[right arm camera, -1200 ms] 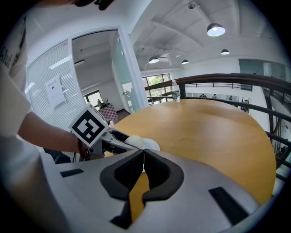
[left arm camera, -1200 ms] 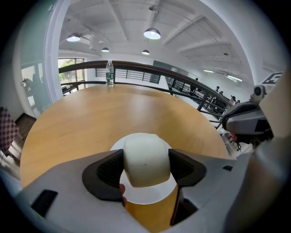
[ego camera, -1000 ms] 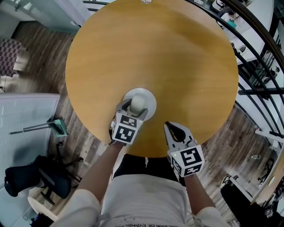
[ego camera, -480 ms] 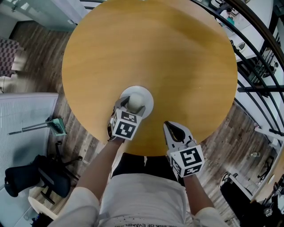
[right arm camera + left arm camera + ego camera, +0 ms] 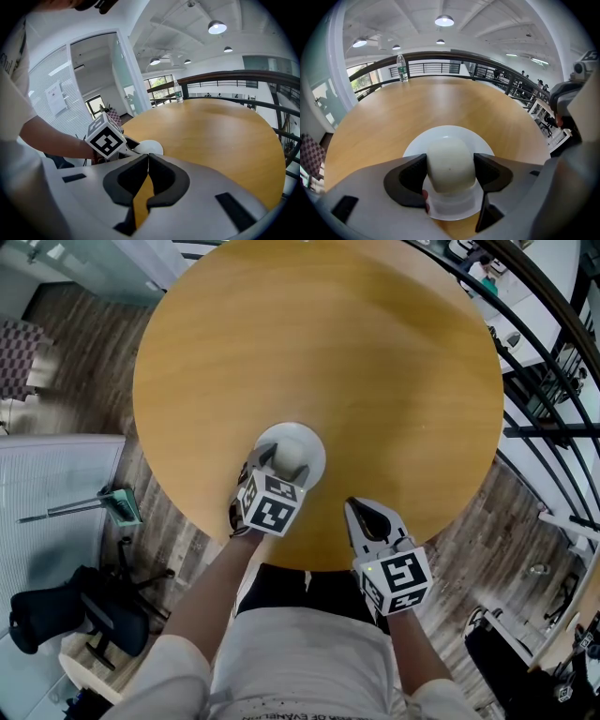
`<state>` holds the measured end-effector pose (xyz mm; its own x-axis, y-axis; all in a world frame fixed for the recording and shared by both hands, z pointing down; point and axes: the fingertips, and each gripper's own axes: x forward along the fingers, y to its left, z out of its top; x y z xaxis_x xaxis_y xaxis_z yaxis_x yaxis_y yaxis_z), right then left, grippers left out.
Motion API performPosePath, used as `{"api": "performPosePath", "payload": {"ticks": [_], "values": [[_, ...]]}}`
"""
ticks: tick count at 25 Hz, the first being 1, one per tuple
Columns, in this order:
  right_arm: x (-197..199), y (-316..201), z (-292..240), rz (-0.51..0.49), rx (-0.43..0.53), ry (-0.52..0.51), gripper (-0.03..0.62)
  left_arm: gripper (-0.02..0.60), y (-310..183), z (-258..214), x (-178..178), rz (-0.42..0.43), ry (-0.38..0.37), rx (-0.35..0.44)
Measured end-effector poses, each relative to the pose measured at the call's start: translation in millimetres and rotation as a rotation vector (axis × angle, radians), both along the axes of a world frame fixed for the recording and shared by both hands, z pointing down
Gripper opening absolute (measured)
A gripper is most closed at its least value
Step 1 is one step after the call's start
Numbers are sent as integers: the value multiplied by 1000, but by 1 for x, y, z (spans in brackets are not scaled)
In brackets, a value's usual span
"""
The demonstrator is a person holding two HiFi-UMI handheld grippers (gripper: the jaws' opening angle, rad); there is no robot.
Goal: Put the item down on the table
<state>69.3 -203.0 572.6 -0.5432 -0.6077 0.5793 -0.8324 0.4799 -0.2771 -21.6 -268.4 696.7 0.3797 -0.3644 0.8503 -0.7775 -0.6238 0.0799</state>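
A round white saucer [image 5: 310, 444] lies near the front edge of the round wooden table [image 5: 319, 343]. On it stands a white rounded cup-like item [image 5: 293, 457]. My left gripper [image 5: 286, 464] is shut on this item, one jaw pressed to each side; in the left gripper view the item [image 5: 450, 161] fills the gap between the jaws above the saucer [image 5: 440, 137]. The item's base touches the saucer or sits very close to it. My right gripper [image 5: 359, 513] hovers at the table's front edge, shut and empty, its jaws meeting [image 5: 146, 161].
A clear water bottle [image 5: 400, 61] stands at the table's far edge. A dark metal railing [image 5: 539, 352] curves round the right side. To the left, below the table, are a white cabinet [image 5: 56, 484] and a black chair [image 5: 66, 615].
Almost nothing. The left gripper's marker cube has turned slightly while it keeps its hold on the white item over the saucer. The right gripper has stayed put.
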Motion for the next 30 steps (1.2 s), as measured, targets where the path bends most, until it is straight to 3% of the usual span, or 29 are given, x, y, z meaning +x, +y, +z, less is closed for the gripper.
{"api": "performPosePath", "payload": {"ticks": [13, 22, 30], "values": [[4, 4, -2, 3, -2, -13, 26, 322, 1, 3, 1, 14, -3, -28], [5, 5, -7, -13, 7, -13, 26, 353, 1, -19, 2, -7, 44, 5], [5, 8, -21, -56, 24, 14, 26, 351, 23, -53, -19, -128, 99, 20]]}}
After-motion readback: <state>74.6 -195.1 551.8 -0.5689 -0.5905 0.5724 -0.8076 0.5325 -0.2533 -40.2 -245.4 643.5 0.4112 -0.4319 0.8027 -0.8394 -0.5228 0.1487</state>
